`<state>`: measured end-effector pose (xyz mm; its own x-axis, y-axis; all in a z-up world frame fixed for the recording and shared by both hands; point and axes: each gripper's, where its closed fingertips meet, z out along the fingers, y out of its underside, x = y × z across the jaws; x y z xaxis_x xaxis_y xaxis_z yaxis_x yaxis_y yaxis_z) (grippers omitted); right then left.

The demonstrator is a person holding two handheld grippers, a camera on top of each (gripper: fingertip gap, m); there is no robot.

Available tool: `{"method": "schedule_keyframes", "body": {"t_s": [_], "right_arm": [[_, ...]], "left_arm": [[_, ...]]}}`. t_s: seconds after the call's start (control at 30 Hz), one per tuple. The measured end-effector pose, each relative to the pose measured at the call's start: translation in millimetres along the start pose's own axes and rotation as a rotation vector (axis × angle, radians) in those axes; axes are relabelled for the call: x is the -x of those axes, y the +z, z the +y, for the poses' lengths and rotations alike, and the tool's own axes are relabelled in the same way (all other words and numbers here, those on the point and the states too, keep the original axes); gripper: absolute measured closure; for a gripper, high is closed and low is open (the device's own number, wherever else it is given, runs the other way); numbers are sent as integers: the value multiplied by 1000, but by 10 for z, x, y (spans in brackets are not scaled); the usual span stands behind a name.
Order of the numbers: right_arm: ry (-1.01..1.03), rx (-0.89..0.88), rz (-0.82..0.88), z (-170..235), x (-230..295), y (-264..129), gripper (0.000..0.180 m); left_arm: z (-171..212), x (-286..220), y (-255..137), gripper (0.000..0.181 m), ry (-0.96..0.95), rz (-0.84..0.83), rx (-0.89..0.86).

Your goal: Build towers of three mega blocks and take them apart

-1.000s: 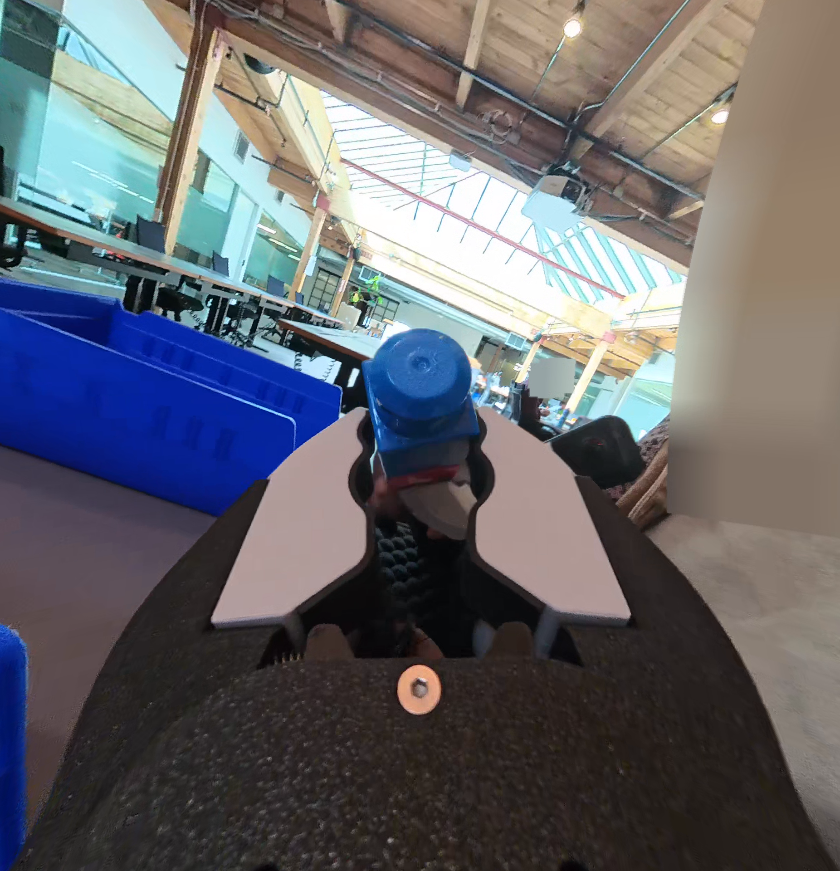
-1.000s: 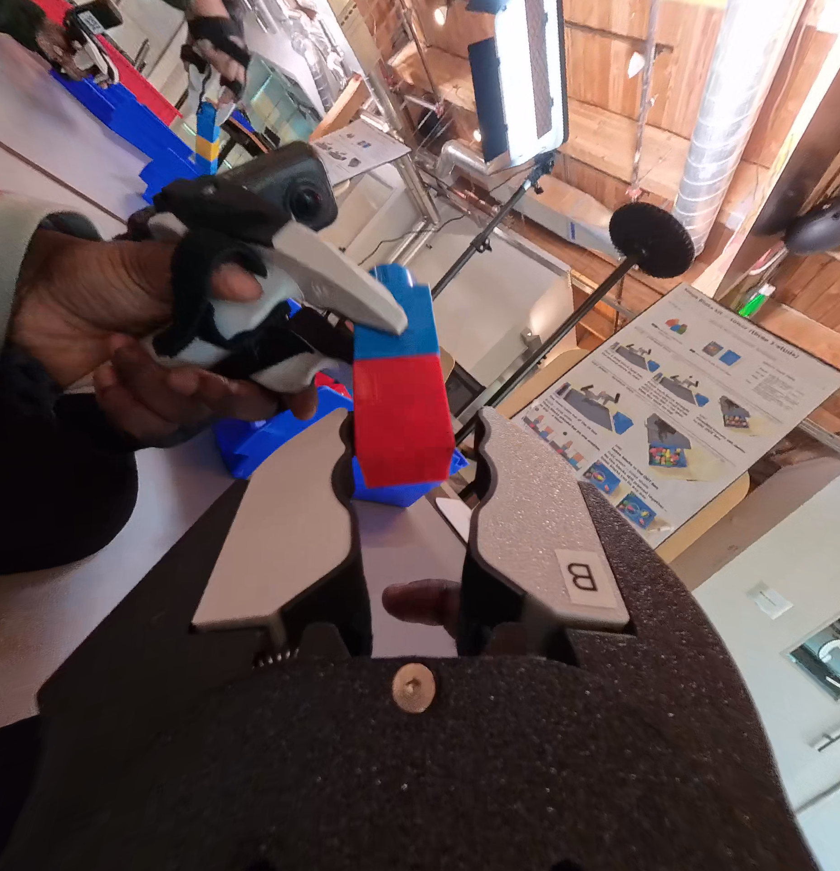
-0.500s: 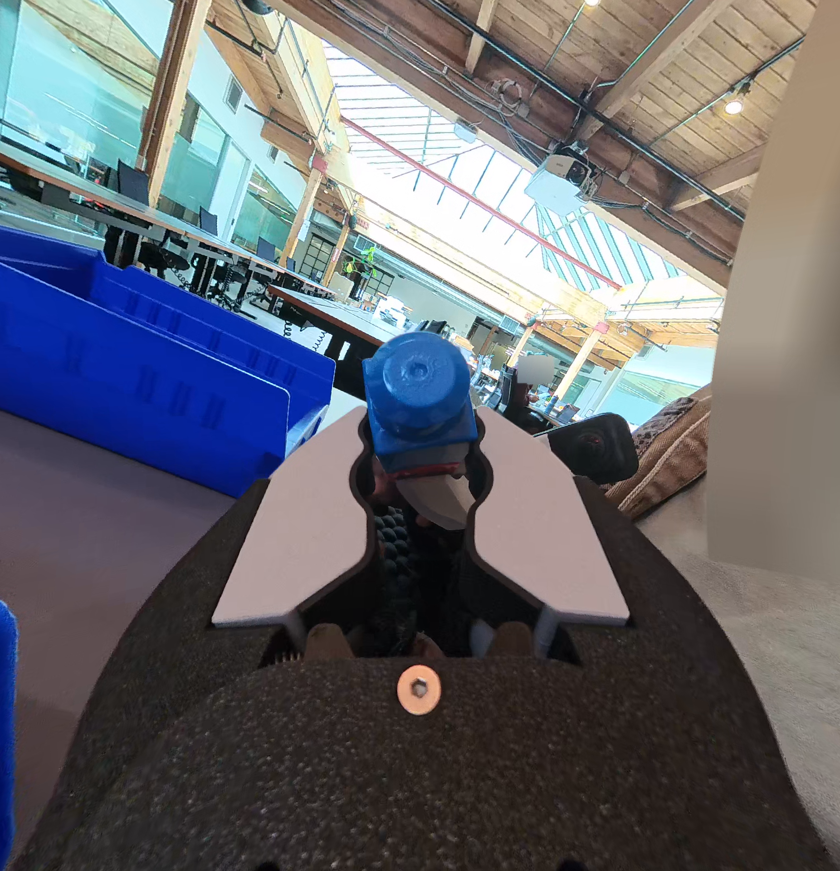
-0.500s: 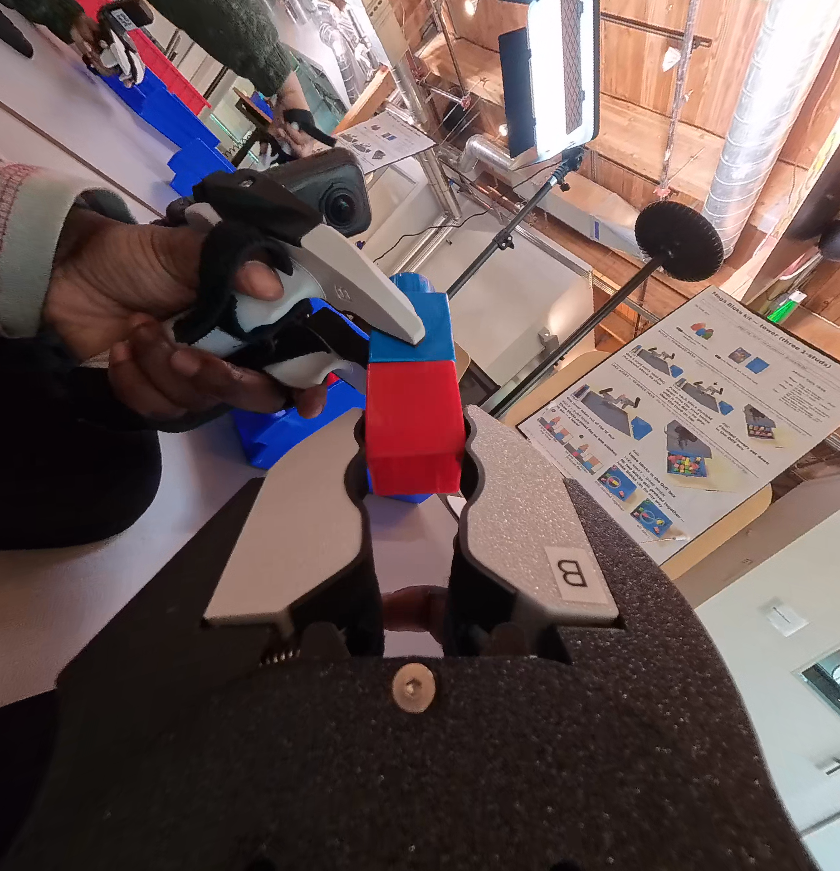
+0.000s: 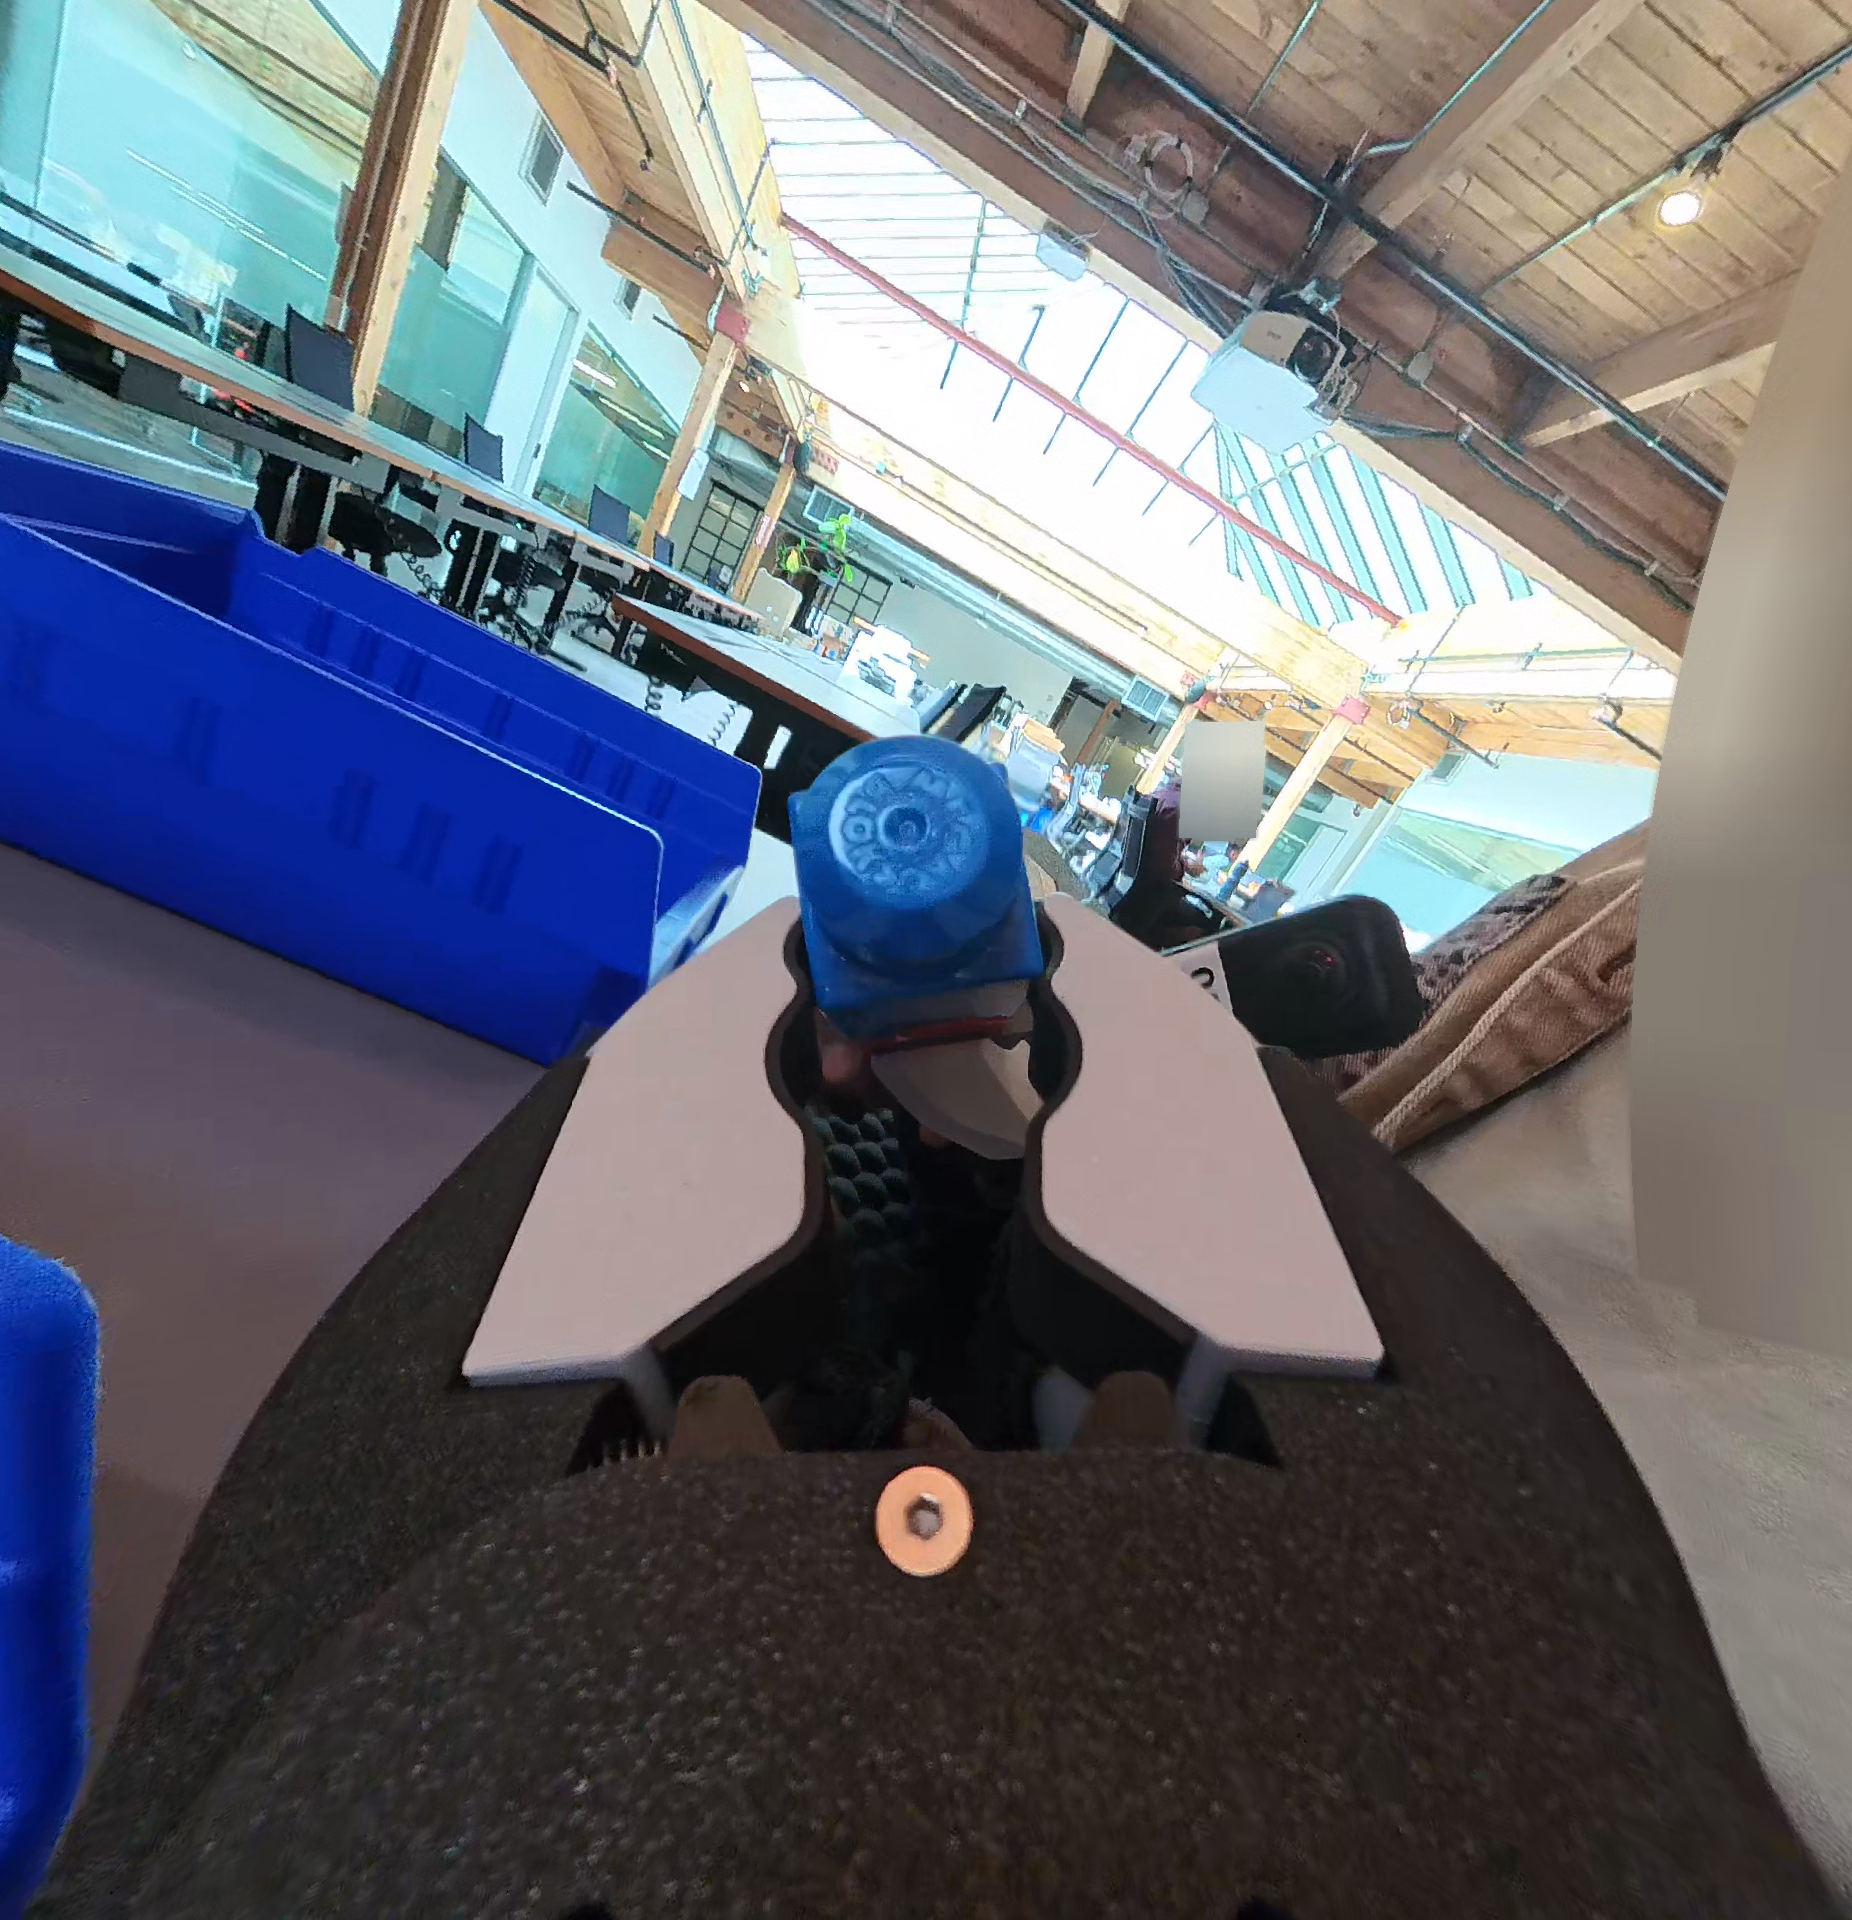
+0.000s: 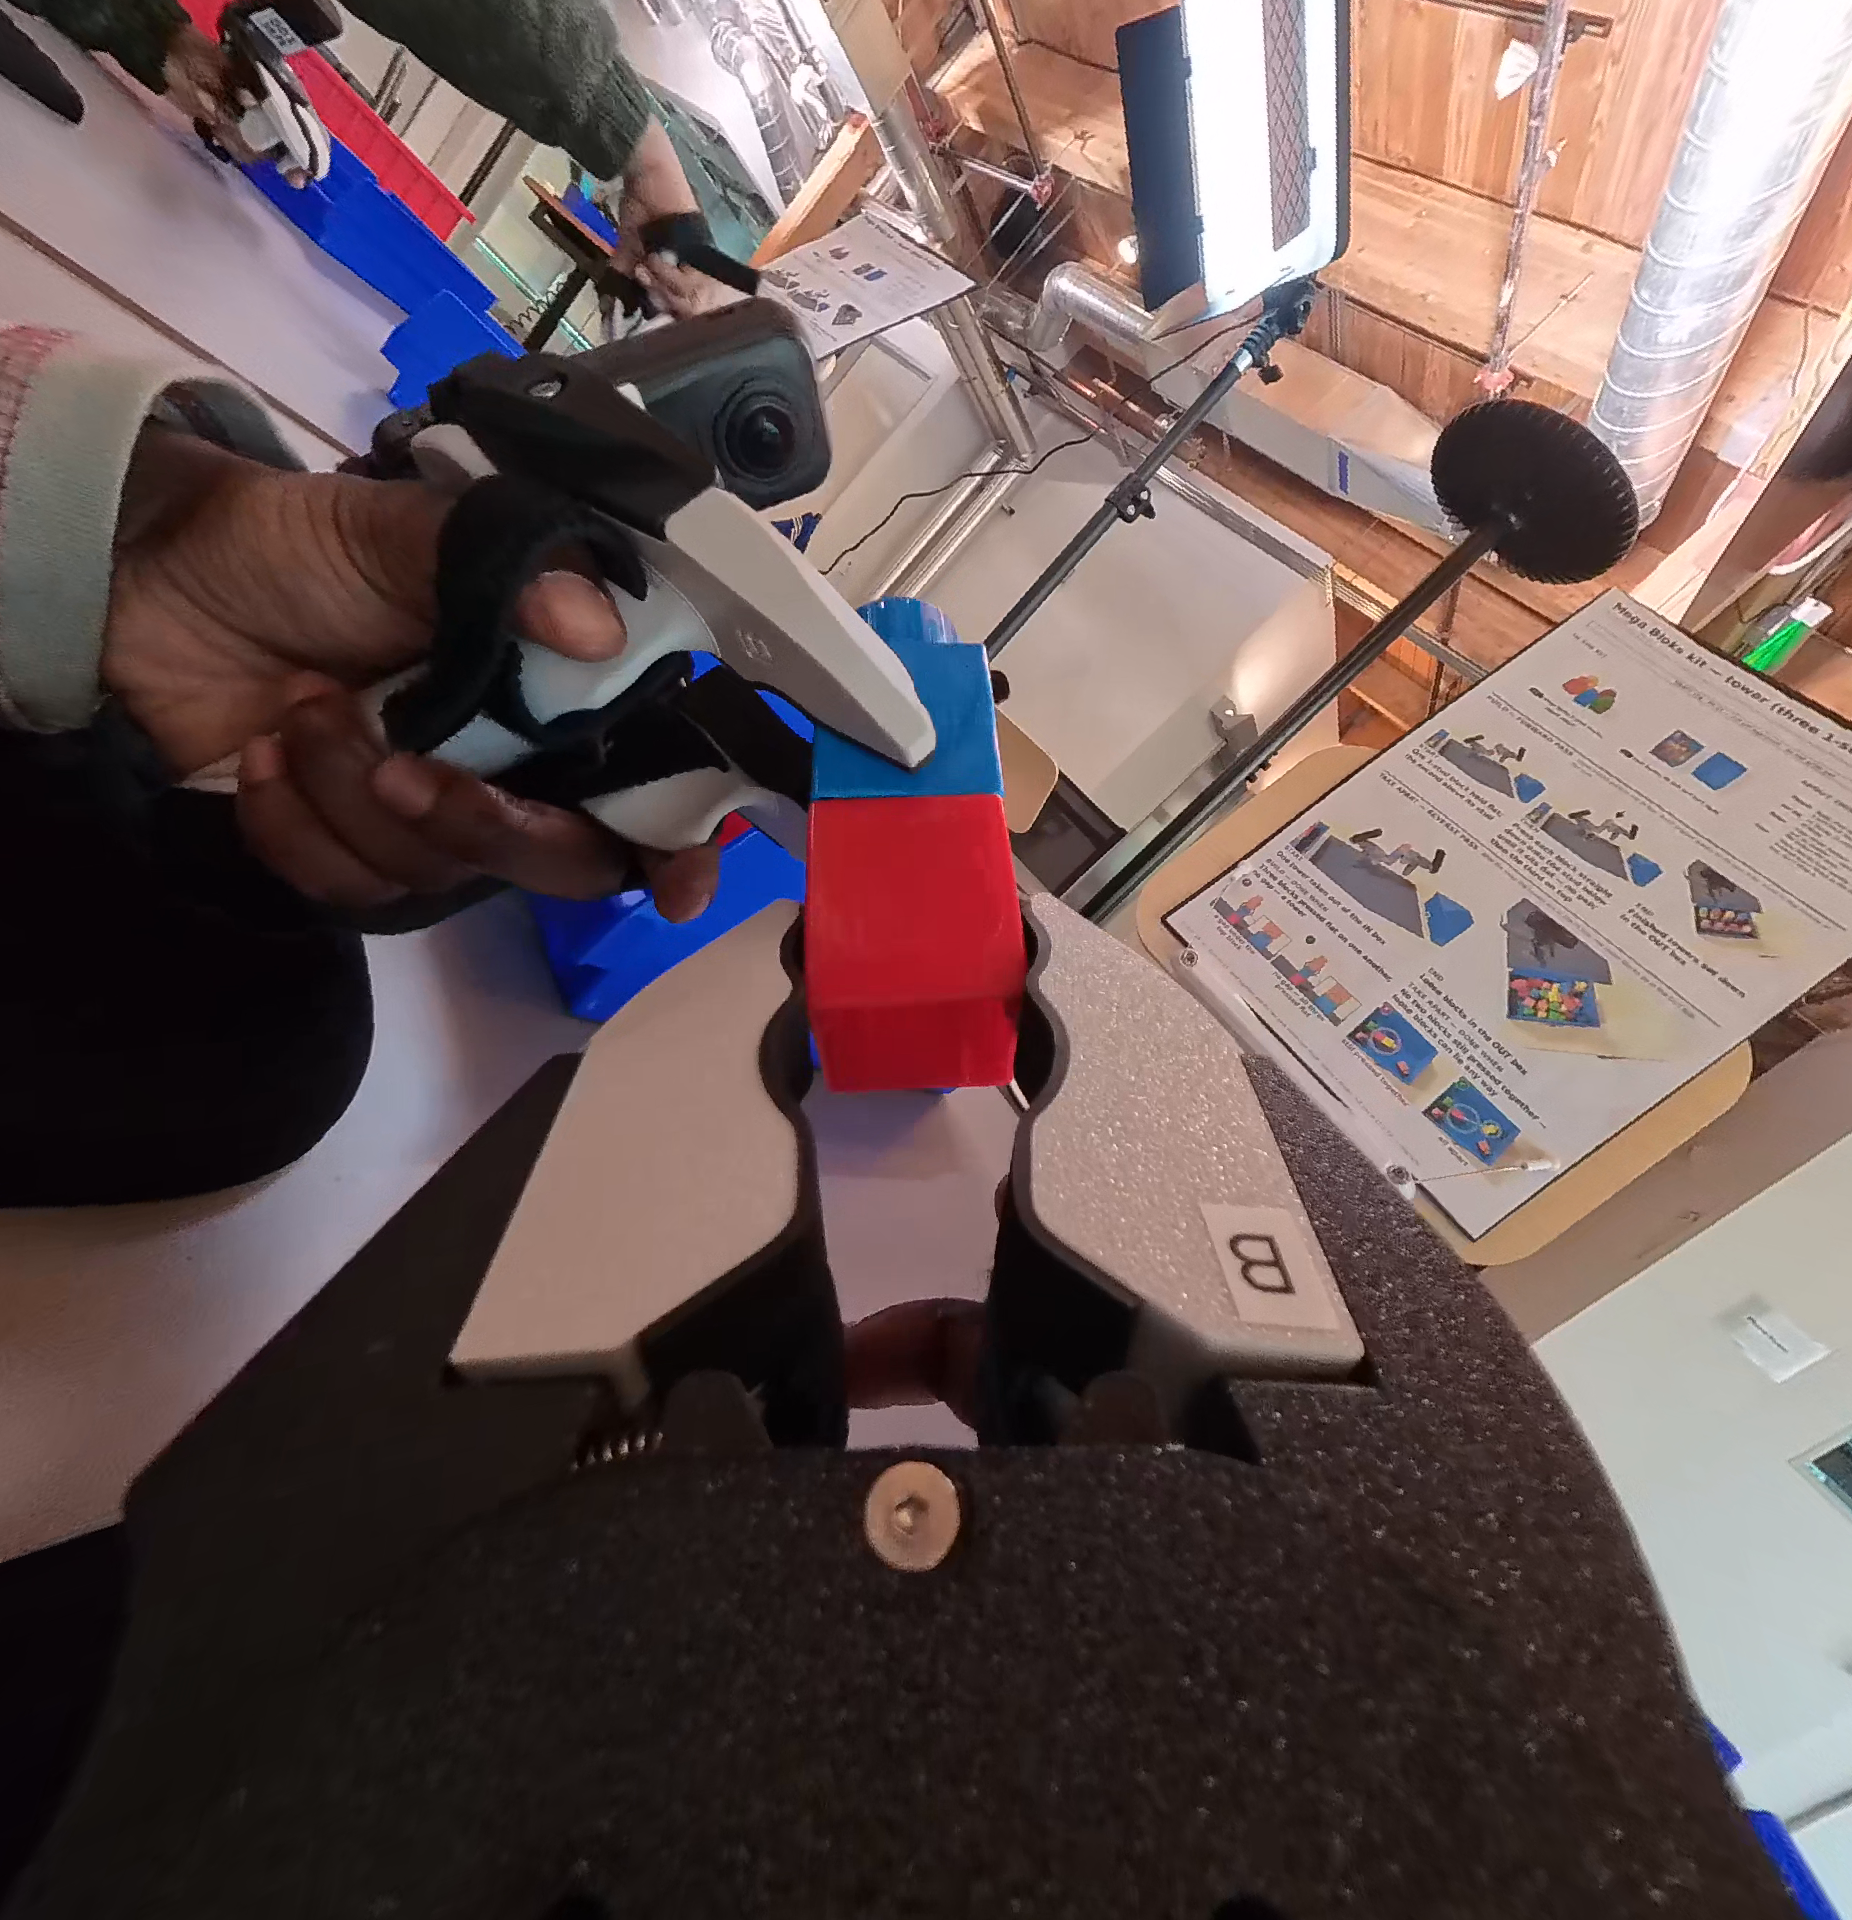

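Observation:
A blue block [image 6: 937, 717] is stacked on a red block [image 6: 906, 935], and the pair is held in the air between both grippers. My left gripper [image 5: 917, 935] is shut on the blue block [image 5: 911, 883], whose round stud faces the left wrist camera; only a red sliver [image 5: 943, 1031] of the lower block shows under it. In the right wrist view the left gripper [image 6: 849, 769] comes in from the left, held by a hand. My right gripper [image 6: 911, 987] is shut on the red block, its fingers touching both sides. One right fingertip [image 5: 963, 1091] shows below the blocks.
A blue bin [image 5: 330, 748] stands on the grey table [image 5: 174, 1091] to the left, and another blue object [image 5: 18, 1507] sits at the lower left edge. In the right wrist view a blue bin [image 6: 631, 935] lies behind the hand, an instruction sheet [image 6: 1524, 914] is to the right, and other people work with grippers [image 6: 278, 114] far off. The grippers are tip to tip, or close to it.
The right gripper's fingers were open around the red block and have closed onto it. The block pair has straightened and sits deeper between them. The left gripper kept hold of the blue block.

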<state>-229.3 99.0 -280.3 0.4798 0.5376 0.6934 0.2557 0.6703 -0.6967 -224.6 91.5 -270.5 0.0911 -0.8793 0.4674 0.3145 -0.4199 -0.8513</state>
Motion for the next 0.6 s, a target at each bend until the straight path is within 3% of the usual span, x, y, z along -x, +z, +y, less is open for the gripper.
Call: {"method": "schedule_keyframes", "body": {"t_s": [0.13,0.23,0.37,0.47,0.6], "right_arm": [[-12,28,3,36,-17,42,144],[43,19,59,38,-143,6,144],[176,-11,128,48,-351,-77,144],[223,-36,136,25,-393,-92,144],[196,-37,121,-2,-349,-71,144]], "left_arm": [[128,77,69,140,38,-48,76],[213,107,74,128,148,-104,146],[-82,53,-147,125,237,-161,65],[-340,204,-521,127,405,-383,121],[-569,577,-1110,129,664,-806,453]]}}
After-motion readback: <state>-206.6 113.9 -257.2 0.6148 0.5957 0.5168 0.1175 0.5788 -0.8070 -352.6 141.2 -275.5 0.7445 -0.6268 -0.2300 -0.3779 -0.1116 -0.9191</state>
